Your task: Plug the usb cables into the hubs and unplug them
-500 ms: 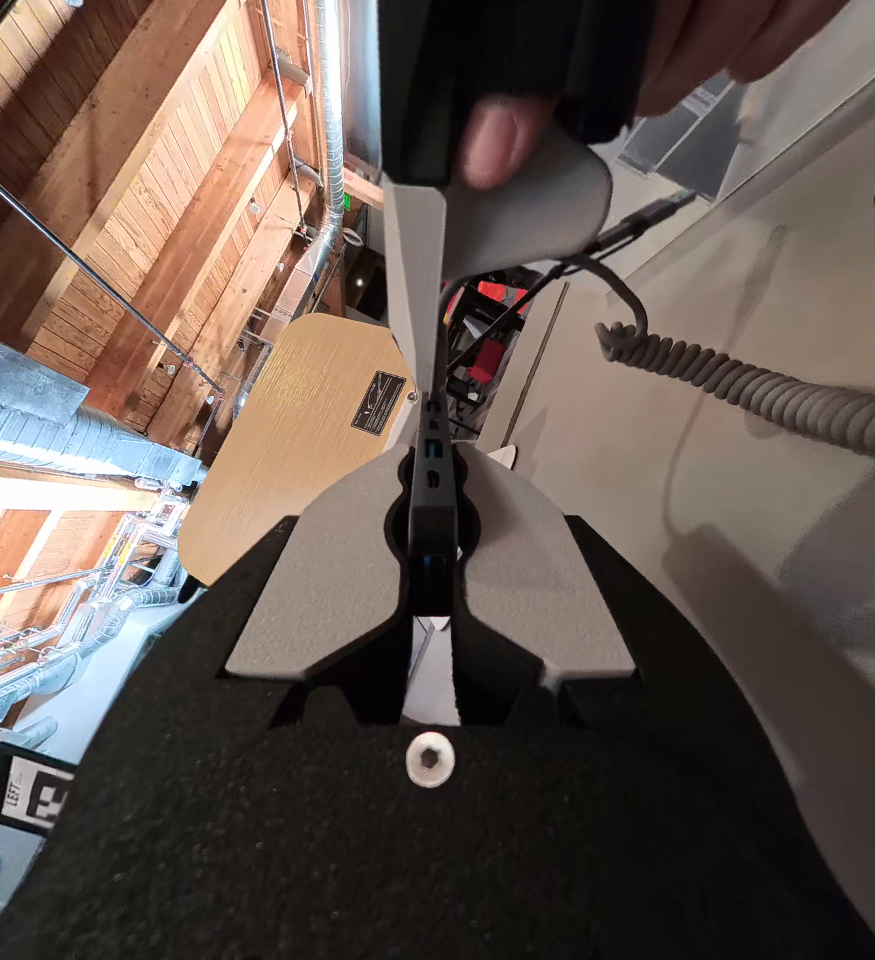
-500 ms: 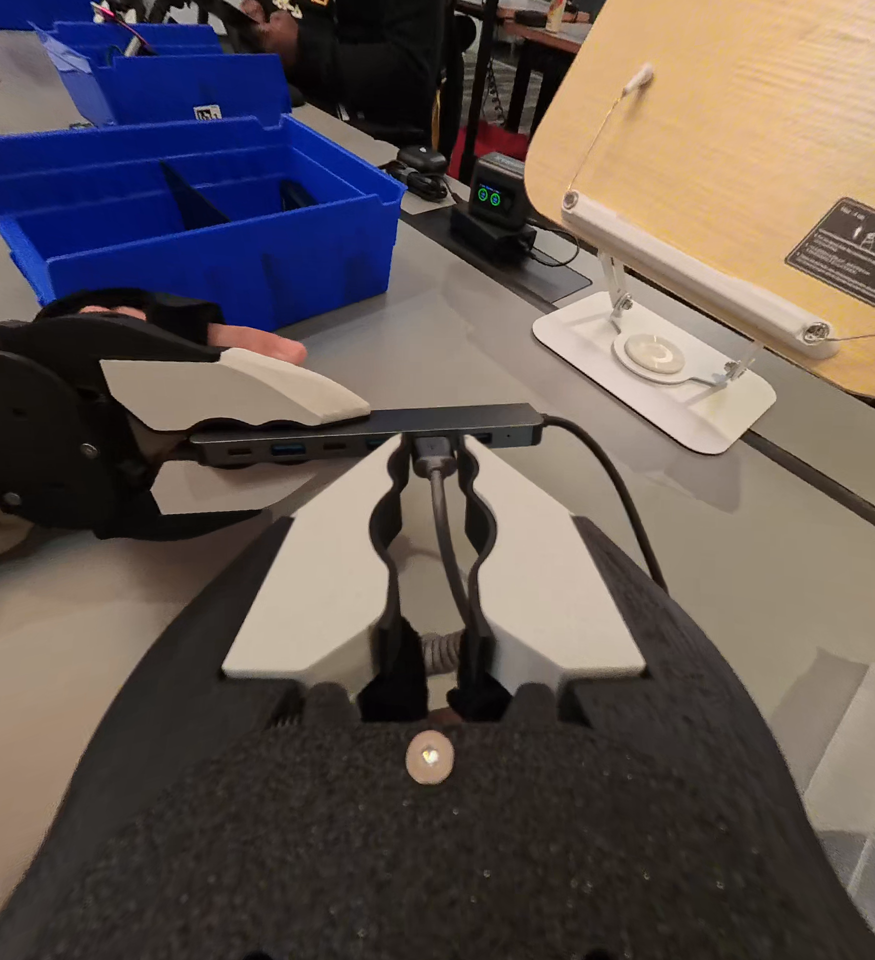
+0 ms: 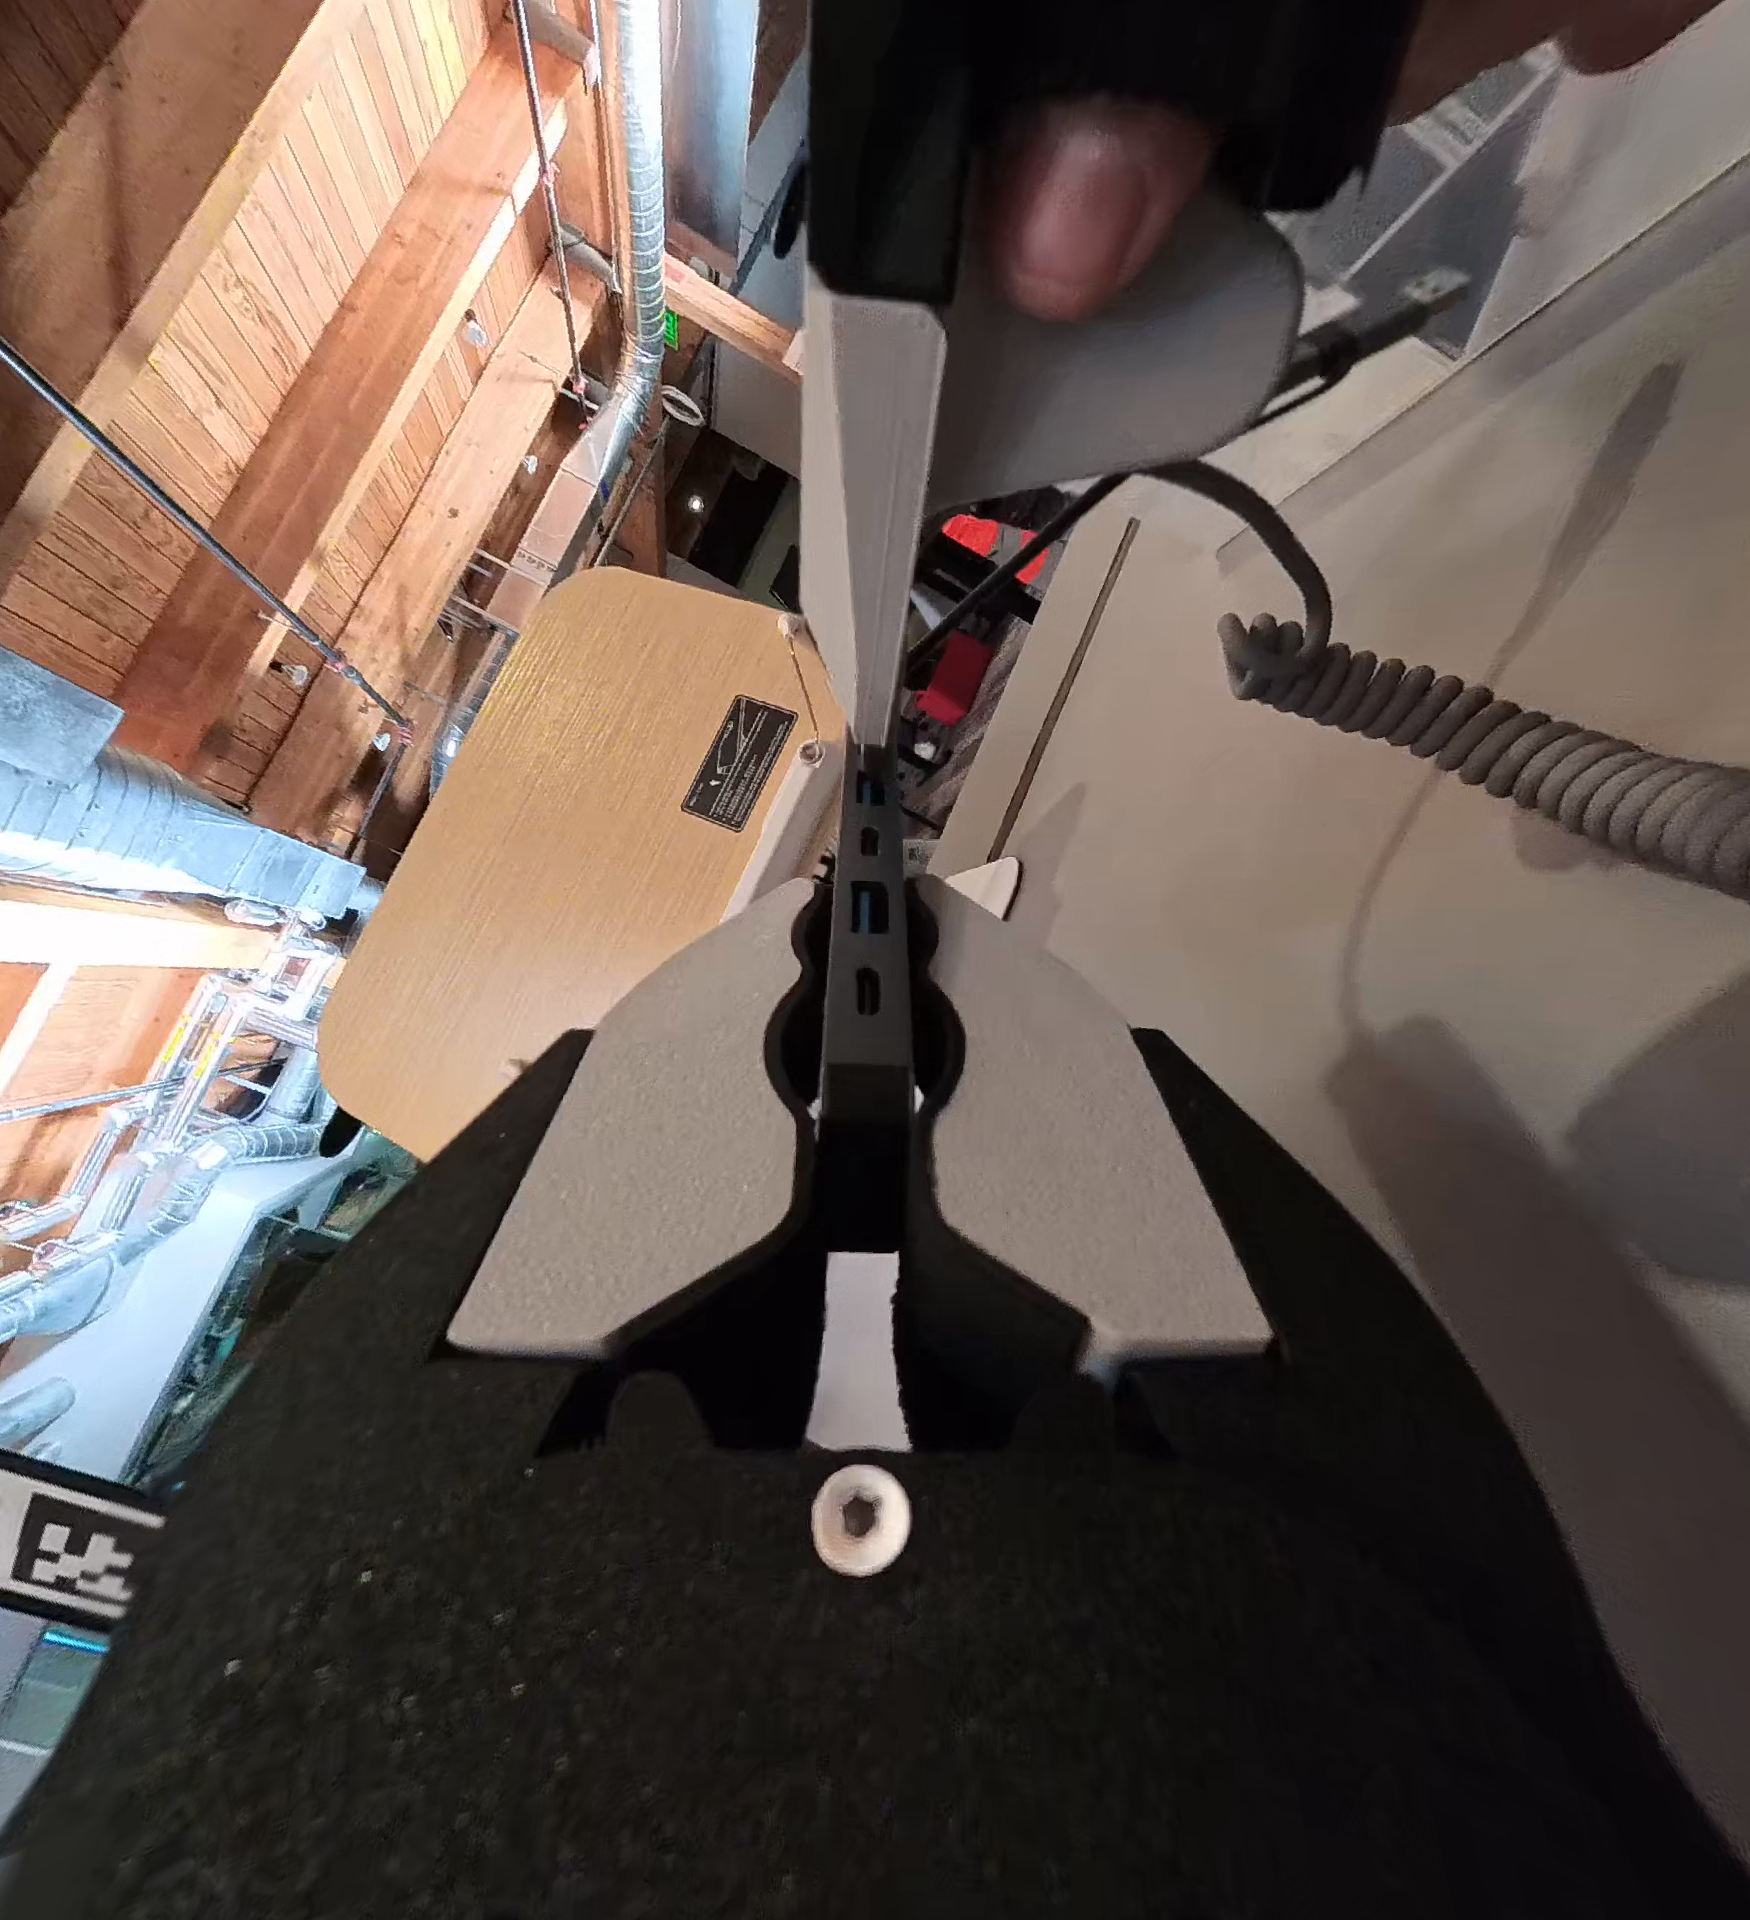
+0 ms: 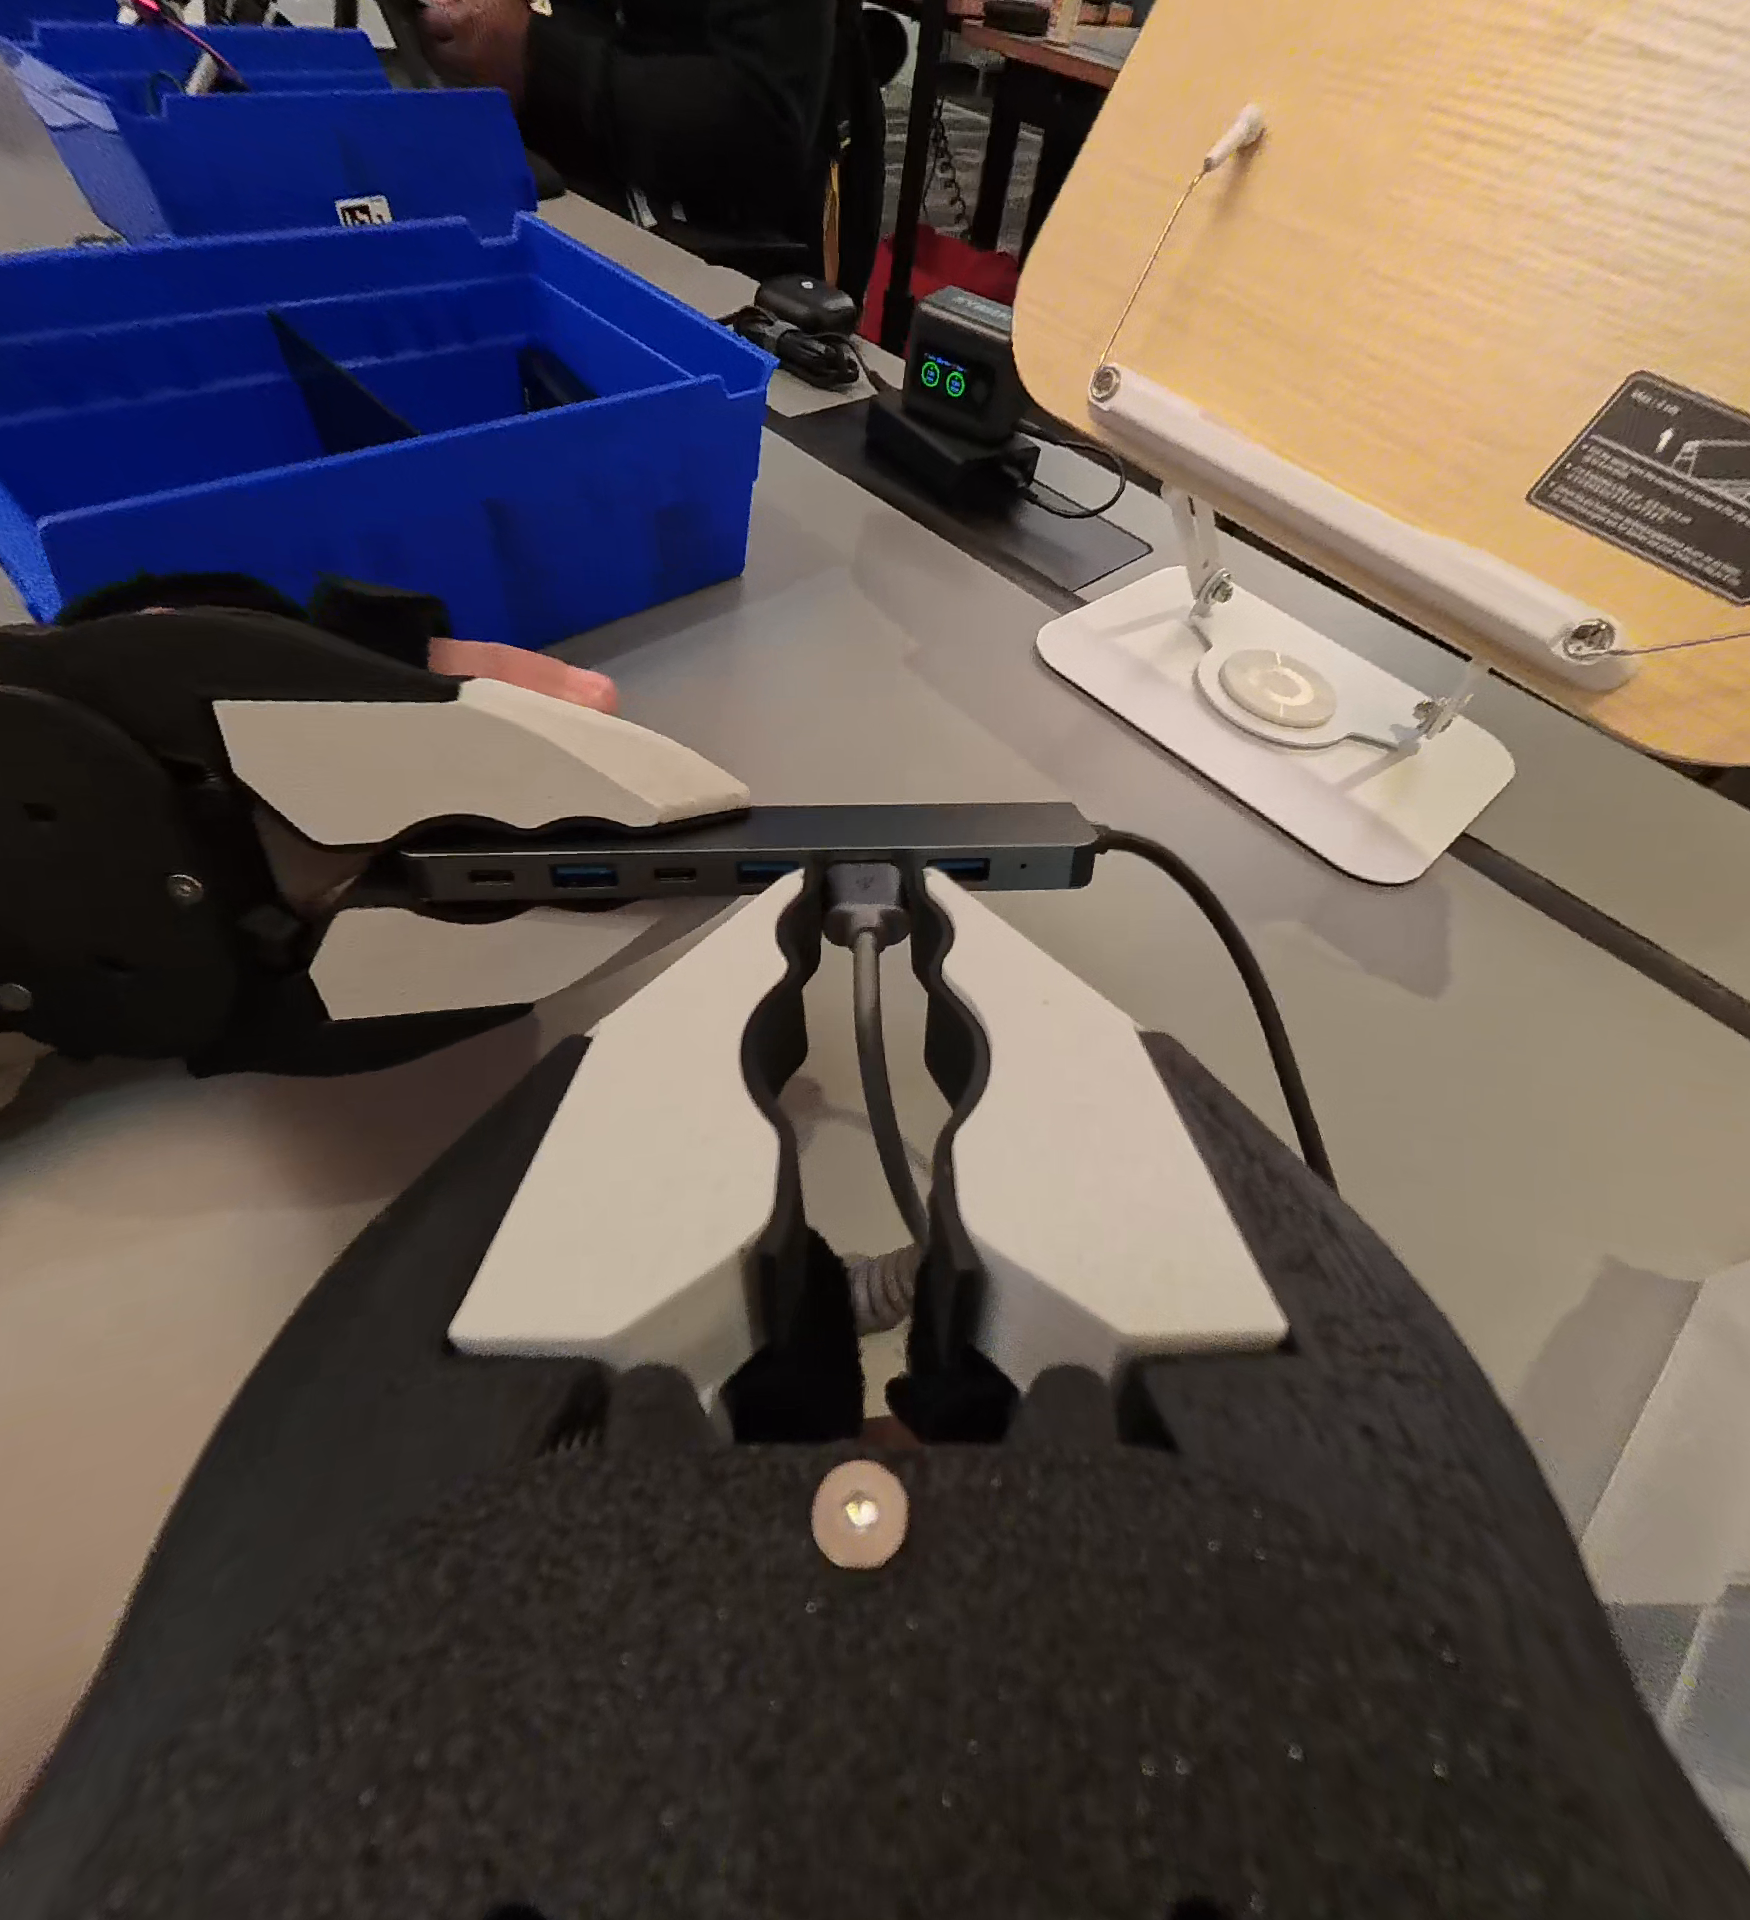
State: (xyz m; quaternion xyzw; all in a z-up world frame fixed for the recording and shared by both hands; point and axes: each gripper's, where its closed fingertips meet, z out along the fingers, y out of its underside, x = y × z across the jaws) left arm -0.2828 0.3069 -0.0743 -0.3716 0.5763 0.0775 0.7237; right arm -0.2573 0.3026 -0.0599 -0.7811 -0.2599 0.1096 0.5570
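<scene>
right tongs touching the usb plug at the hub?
Touching. In the right wrist view, the right tongs have both tips pressed against the sides of the usb plug seated in the hub, no gap visible.

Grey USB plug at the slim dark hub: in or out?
In. The grey USB plug sits flush against the slim dark hub, no metal showing, with the right gripper around it.

The USB hub (image 4: 912, 831) looks like matt dark metal. The bin (image 4: 497, 540) is glossy blue plastic. The book stand's board (image 4: 1473, 260) shows pale wood grain.
</scene>
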